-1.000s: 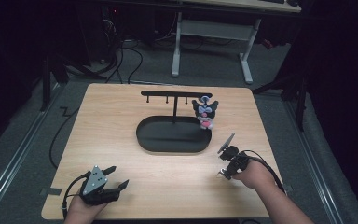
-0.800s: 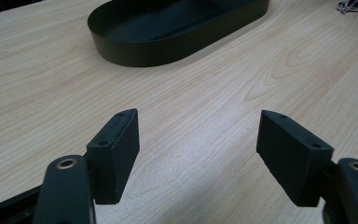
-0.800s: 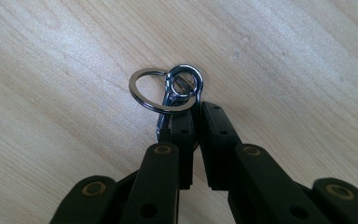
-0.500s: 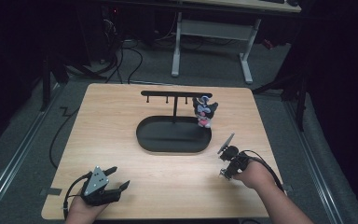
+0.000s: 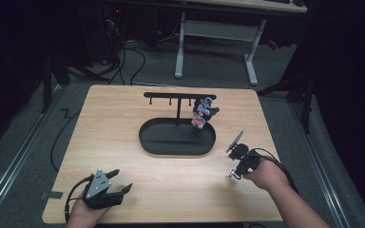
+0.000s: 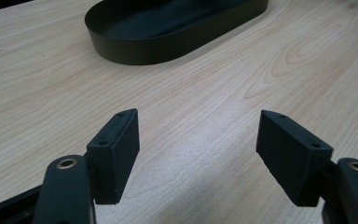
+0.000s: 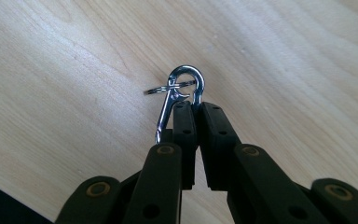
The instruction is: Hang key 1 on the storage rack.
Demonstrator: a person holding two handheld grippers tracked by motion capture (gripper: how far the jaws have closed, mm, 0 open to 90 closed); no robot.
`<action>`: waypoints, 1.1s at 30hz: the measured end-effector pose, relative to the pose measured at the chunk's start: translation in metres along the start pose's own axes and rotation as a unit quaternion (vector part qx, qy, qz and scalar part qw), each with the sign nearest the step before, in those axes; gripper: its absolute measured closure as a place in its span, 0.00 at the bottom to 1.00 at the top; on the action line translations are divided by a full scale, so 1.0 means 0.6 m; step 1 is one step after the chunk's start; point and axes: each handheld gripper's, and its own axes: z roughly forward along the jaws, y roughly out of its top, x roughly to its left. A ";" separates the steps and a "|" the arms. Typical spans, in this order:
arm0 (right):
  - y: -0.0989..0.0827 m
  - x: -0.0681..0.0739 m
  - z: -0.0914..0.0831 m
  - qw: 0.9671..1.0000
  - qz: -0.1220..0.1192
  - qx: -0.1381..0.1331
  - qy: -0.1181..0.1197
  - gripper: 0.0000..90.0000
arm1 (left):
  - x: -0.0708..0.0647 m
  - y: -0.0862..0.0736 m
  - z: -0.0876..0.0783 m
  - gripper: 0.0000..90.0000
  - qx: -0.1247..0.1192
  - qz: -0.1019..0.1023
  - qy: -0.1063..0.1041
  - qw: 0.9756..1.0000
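The right tongs (image 7: 193, 109) are clamped on a silver snap hook (image 7: 182, 88) with a small ring through it, held low over the tabletop (image 5: 123, 123) at the near right. The left tongs (image 6: 198, 140) stand wide and empty at the near left. Largest to smallest: the tabletop, the black oval tray (image 5: 177, 137) at mid-table, the hook rack (image 5: 179, 96) above it with one colourful keychain (image 5: 202, 113) hanging on its right side. The pickup looks done; hanging the hook is left.
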 end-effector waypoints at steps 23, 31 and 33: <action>0.025 0.018 -0.062 1.000 -0.006 -0.028 0.007 0.95 | -0.002 0.001 -0.005 0.34 -0.007 -0.001 0.002 1.000; 0.037 0.015 -0.078 0.998 0.004 -0.046 0.030 0.95 | -0.004 0.001 -0.004 0.34 -0.008 -0.001 0.002 1.000; 0.042 0.013 -0.086 0.998 0.008 -0.051 0.032 0.95 | -0.004 0.001 -0.004 0.34 -0.007 -0.001 0.002 1.000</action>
